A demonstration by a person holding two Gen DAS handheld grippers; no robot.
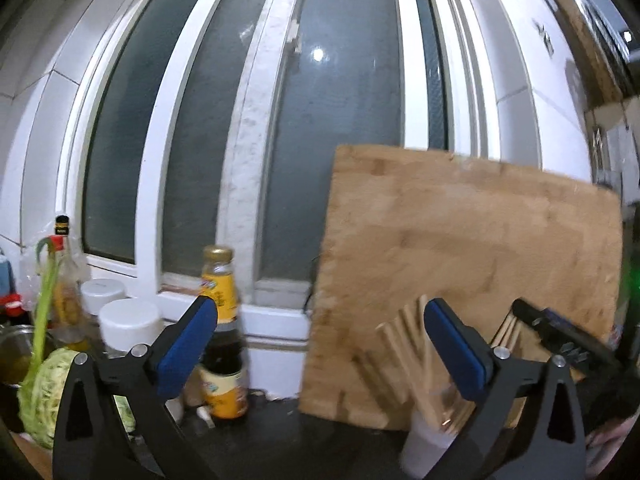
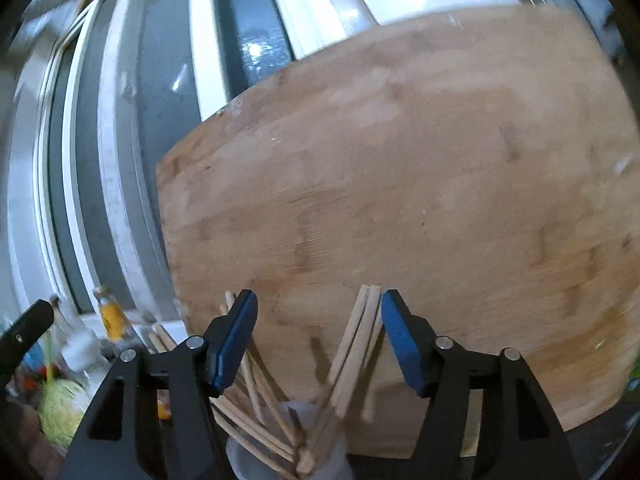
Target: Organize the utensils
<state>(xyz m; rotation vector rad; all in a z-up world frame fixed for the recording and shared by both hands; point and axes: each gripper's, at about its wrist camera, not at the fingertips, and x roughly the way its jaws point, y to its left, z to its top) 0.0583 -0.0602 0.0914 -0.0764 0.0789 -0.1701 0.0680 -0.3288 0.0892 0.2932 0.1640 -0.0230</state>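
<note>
On the bench, the chopsticks (image 2: 352, 352) fan from a blurred white cup (image 2: 320, 460), its base cut off; the right claw (image 2: 318, 338) gapes around them, untouching; the left claw (image 1: 320, 350) spreads empty.

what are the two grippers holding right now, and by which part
Nothing. The left gripper and the right gripper both stand open; the chopsticks sit loose in their cup.

A home kitchen: sauce bottle (image 1: 222, 332), cabbage (image 1: 44, 392) and cutting board (image 1: 472, 264) crowd a dark counter (image 1: 280, 440) below a window (image 1: 320, 120).
</note>
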